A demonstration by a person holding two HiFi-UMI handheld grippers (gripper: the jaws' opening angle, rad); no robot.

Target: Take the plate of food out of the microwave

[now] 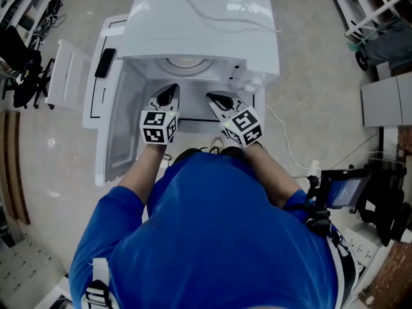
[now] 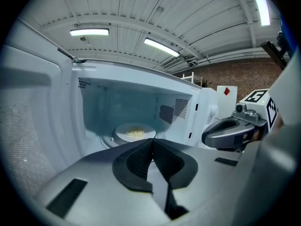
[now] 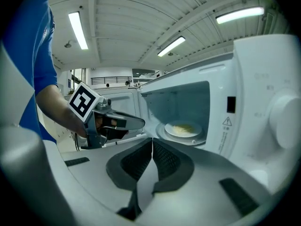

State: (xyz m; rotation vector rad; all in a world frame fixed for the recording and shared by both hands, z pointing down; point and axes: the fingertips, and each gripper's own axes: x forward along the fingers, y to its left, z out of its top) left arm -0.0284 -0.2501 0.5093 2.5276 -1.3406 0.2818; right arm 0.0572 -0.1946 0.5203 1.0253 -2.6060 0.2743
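While the microwave [image 1: 201, 28] stands with its door [image 1: 119, 140] swung wide to the left, both claws hang side by side just in front of its mouth. The left claw [image 2: 151, 145] is pinched narrow, its dark pads meeting at the tips with nothing between them. The right claw [image 3: 152, 142] is the same: pads pressed together and empty. The plate [image 2: 135, 132] lies ahead of the left claw and a little to the left of its tips, deep inside on the round glass tray [image 3: 182, 136], well apart from either claw. From the right claw it lies ahead and off to the right. A small heap of pale yellow food [image 3: 184, 127] rests in the middle of the plate. The person's blue sleeve [image 3: 41, 51] shows to the left of the right claw.
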